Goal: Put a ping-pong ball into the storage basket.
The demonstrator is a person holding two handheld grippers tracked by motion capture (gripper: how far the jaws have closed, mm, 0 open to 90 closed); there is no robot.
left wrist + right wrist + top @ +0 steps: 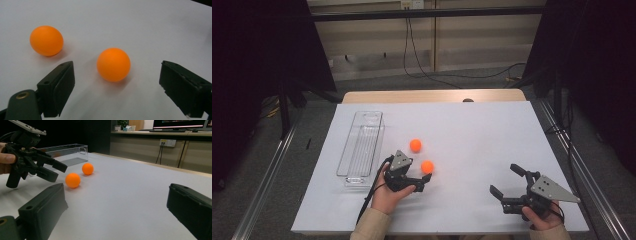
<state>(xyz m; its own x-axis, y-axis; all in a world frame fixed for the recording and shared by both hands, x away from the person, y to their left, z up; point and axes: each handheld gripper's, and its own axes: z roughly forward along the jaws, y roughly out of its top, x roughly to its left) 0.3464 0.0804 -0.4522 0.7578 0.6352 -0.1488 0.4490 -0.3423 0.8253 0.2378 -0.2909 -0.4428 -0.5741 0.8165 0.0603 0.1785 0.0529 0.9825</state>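
Orange ball (pixel 113 64) sits between the left hand-held gripper's (pixel 116 85) spread jaws, untouched.

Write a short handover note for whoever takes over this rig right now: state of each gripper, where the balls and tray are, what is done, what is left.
Left gripper: open, jaws either side of the nearer orange ball, not touching it.
Right gripper: open, holding nothing, over bare table at the right.
Farther orange ball: on the white table, beyond the nearer one.
Clear plastic tray: at the left, nothing inside as far as I can tell.
Done: no ball gripped or moved into the tray.
Left: probably close on the nearer ball, carry it to the tray, then the other.
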